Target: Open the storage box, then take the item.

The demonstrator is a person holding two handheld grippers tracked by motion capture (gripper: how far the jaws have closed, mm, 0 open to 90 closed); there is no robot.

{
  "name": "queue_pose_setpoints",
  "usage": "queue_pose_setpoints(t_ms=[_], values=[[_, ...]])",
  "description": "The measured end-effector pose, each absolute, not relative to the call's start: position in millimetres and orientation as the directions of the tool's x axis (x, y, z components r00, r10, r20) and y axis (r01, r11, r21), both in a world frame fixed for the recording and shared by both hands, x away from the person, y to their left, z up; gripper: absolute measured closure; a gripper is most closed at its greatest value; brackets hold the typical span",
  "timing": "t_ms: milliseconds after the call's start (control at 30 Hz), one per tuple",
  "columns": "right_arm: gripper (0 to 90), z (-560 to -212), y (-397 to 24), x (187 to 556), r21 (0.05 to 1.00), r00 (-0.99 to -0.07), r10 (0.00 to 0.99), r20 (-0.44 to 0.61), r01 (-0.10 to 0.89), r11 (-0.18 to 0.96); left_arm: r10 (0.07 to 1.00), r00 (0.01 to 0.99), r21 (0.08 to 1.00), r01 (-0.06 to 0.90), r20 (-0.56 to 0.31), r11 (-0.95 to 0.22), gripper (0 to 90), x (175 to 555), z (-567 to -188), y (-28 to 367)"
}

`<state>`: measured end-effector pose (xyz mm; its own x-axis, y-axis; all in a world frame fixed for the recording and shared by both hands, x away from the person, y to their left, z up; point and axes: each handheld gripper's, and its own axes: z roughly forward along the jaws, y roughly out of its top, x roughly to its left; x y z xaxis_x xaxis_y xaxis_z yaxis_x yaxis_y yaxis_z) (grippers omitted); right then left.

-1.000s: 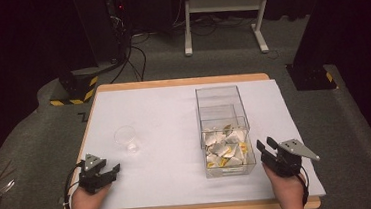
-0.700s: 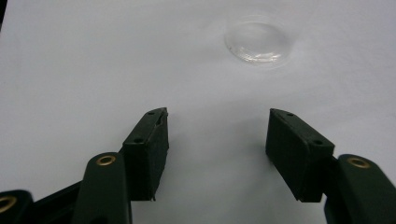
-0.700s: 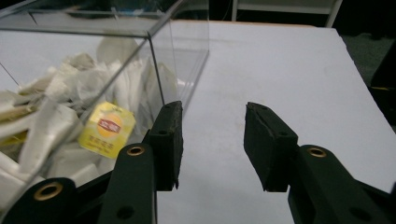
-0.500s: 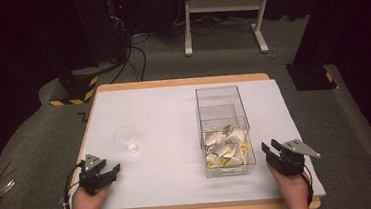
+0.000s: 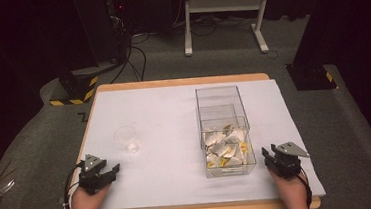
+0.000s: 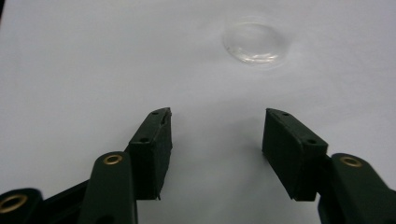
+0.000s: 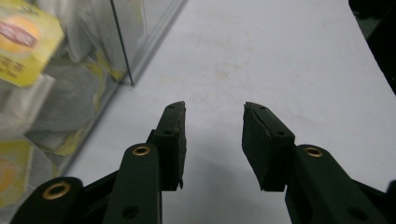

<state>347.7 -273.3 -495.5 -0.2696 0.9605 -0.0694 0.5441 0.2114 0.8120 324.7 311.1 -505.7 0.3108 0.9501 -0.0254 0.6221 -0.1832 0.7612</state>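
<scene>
1. Surface [image 5: 174,115], white sheet over a wooden board, takes up the middle of the high view; everything lies on it, and both hands sit at its near edge, bottom of the frame.
2. Clear box [image 5: 224,129], right of centre, upright, two compartments: the far one looks empty, the near one is heaped with tea bags [image 5: 224,149] in white and yellow wrappers. Same box fills the left edge of the right gripper view [image 7: 70,70], yellow-tagged bags pressed against its wall.
3. Change: right gripper [image 5: 278,158] has slid a little to the right and slightly nearer over the last second, so it now sits further off the box's near right corner, not touching it. Left gripper [image 5: 101,172] has not shifted. Cup and box are where they were. My read: nothing is started yet, hands are only settling into a start pose, and no bag has left the box.
4. Right gripper, own view [image 7: 212,140]: jaws parted at a moderate gap, nothing between them, bare white sheet under them, box wall off to their left. Released.
5. Left gripper, own view [image 6: 217,154]: jaws spread wider, empty, hovering over or resting on bare sheet, can't tell which. Released.
6. Clear plastic cup [image 5: 126,138], lower left of the high view, upright, empty, just ahead of the left gripper and well apart from the box; in the left gripper view it shows as a faint ring [image 6: 257,43] at upper right, beyond the jaws, untouched.
</scene>
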Motion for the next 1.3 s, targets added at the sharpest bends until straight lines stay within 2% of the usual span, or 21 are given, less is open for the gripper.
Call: queue_pose_setpoints(t_ms=[300,733,1300], values=[[58.2,-497,-278,347,0.808,-0.253,0.966,-0.054,0.557,0.191,0.931,0.365,0.789,0.574,-0.006,-0.219,43.6,322,-492,295],[52.8,-499,-277,348,0.799,-0.252,0.967,-0.05,0.57,0.19,0.899,0.436,0.821,0.523,-0.028,-0.228,43.0,312,-476,266],[50.9,-499,-277,351,0.785,-0.253,0.967,-0.038,0.591,0.185,0.847,0.53,0.843,0.471,-0.036,-0.259,42.8,310,-462,221]])
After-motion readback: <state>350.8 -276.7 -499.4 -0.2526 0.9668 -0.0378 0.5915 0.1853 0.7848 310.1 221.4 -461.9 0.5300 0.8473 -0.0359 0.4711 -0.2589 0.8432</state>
